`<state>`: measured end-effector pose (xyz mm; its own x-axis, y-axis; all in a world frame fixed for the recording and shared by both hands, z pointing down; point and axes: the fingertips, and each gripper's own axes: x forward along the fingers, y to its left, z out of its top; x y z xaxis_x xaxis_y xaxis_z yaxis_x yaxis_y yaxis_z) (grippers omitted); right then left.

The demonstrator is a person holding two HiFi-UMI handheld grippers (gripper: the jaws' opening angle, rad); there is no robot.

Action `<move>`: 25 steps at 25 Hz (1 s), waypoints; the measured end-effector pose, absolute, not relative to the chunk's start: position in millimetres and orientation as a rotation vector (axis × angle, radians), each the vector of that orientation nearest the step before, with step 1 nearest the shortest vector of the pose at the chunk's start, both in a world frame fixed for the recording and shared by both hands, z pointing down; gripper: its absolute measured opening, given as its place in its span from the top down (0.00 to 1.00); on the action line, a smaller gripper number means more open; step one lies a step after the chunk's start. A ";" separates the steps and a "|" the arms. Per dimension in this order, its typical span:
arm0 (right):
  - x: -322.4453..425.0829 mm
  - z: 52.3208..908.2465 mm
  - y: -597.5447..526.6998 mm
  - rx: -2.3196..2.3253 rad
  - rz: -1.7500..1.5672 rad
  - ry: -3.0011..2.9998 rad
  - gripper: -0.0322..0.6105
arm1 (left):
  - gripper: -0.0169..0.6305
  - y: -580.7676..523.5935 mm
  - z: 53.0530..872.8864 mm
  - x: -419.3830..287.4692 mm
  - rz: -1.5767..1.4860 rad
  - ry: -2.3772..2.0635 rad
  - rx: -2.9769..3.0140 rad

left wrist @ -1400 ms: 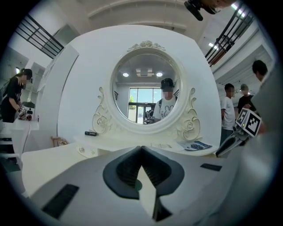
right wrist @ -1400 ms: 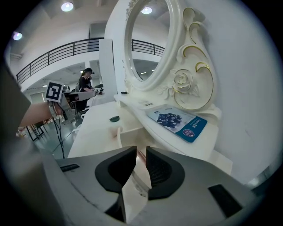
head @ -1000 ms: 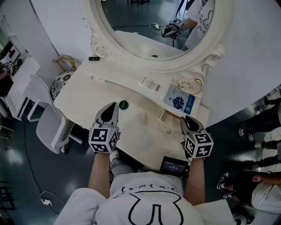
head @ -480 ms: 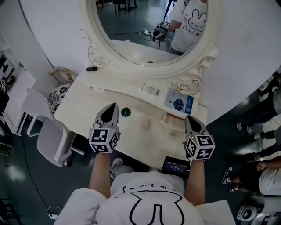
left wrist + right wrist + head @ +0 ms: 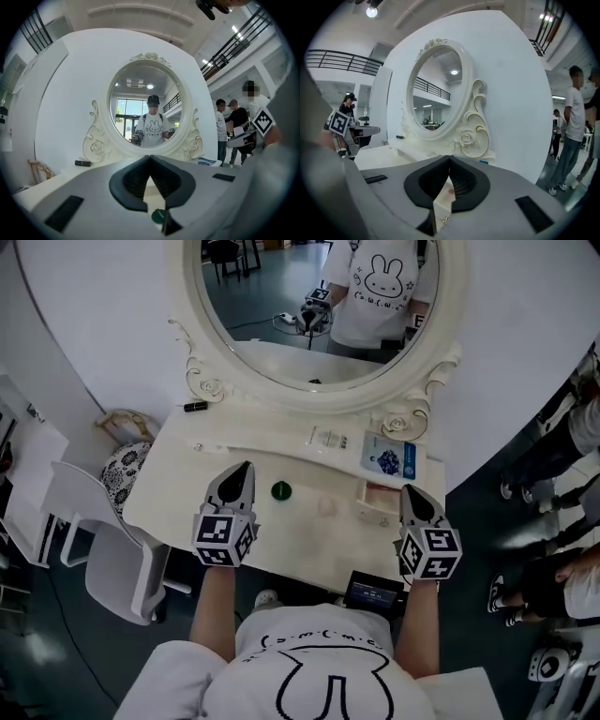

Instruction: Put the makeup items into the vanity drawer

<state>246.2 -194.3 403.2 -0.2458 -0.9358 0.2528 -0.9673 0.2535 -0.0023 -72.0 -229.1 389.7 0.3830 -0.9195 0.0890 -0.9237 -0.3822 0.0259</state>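
On the white vanity top (image 5: 234,442) lie a round green item (image 5: 281,490), a pale pink item (image 5: 326,507), a clear tube (image 5: 325,437), a blue packet (image 5: 389,460) and a black stick (image 5: 196,406). A small drawer (image 5: 377,502) stands open at the right front, with something pink inside. My left gripper (image 5: 241,472) is shut and empty, just left of the green item (image 5: 158,216). My right gripper (image 5: 411,493), beside the drawer's right end, has just been closing with nothing between its jaws. Its tips now meet (image 5: 450,158).
A large oval mirror (image 5: 323,315) backs the table and reflects the person. A white chair (image 5: 103,549) and a patterned stool (image 5: 122,465) stand at the left. A small black screen (image 5: 373,593) sits at the table's front edge. Bystanders (image 5: 562,577) stand at the right.
Both grippers have lifted a little above the table's front. The head view has shifted, so more of the mirror and the person's reflection shows. The items lie where they were.
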 end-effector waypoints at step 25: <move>129.9 408.4 -197.0 1.981 0.242 -2.154 0.92 | 0.95 -275.0 397.6 -203.7 0.102 -1.577 2.598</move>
<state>129.9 -197.0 408.4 -0.0782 -0.9626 0.2594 -0.9962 0.0857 0.0175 -203.7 -275.0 397.6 0.4611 -0.8806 0.1094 -0.8873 -0.4583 0.0514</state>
